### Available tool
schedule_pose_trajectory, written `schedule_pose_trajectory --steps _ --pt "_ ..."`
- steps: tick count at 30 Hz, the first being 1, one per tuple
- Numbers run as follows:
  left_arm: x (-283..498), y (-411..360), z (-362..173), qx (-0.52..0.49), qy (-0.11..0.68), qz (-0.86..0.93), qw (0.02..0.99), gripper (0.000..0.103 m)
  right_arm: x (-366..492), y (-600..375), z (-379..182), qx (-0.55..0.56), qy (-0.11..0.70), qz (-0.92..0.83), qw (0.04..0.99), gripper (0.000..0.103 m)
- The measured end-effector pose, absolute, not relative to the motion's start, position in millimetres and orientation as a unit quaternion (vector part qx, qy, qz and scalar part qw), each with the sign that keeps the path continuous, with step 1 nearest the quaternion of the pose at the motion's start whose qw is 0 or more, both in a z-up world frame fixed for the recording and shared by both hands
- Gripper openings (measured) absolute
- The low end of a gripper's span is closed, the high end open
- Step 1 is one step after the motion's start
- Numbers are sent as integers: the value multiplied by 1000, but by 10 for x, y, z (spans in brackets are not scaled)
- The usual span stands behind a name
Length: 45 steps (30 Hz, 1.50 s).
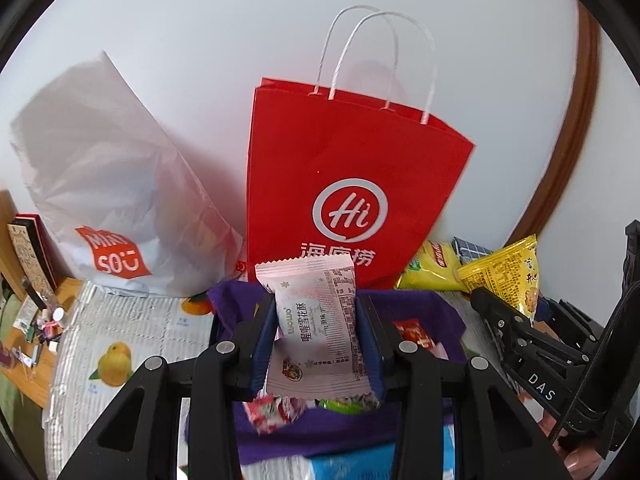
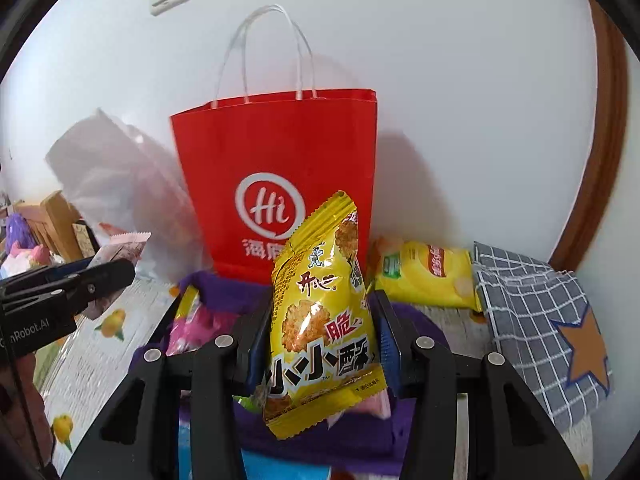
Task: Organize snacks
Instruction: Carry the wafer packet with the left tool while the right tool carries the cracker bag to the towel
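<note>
Left gripper (image 1: 316,332): 2 blue-padded fingers (image 1: 262,344) clamped on the sides of a pink snack packet (image 1: 320,328), which stands upright between them. Black linkage arms splay out below. Gripper angled downward.

Right gripper (image 2: 320,332): pads (image 2: 390,344) pressed against a yellow snack packet (image 2: 320,312), held upright, slightly tilted. Also angled downward.

The 2 grippers sit side by side, close together. Each shows in the other's view. A fingertip of the person's hand (image 1: 580,458) shows under the right handle.
</note>
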<state>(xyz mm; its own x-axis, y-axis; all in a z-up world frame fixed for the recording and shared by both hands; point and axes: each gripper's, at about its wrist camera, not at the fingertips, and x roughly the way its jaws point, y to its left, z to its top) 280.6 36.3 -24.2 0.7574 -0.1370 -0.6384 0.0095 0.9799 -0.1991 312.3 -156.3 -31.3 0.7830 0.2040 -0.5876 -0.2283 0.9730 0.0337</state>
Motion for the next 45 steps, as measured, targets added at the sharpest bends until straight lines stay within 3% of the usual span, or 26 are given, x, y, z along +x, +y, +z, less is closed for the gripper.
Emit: schedule_pose_trajectory --steps 9,21,45 --pt "3125 346 -561 -73 393 -23 916 37 3581 -1776 -749 -8 372 95 924 46" --pt "3148 425 -605 -74 407 -7 910 37 3766 -1820 -1141 -31 441 95 892 46" --pt "3147 423 -610 -73 416 -8 907 37 3864 -1656 -1421 -45 487 110 865 47"
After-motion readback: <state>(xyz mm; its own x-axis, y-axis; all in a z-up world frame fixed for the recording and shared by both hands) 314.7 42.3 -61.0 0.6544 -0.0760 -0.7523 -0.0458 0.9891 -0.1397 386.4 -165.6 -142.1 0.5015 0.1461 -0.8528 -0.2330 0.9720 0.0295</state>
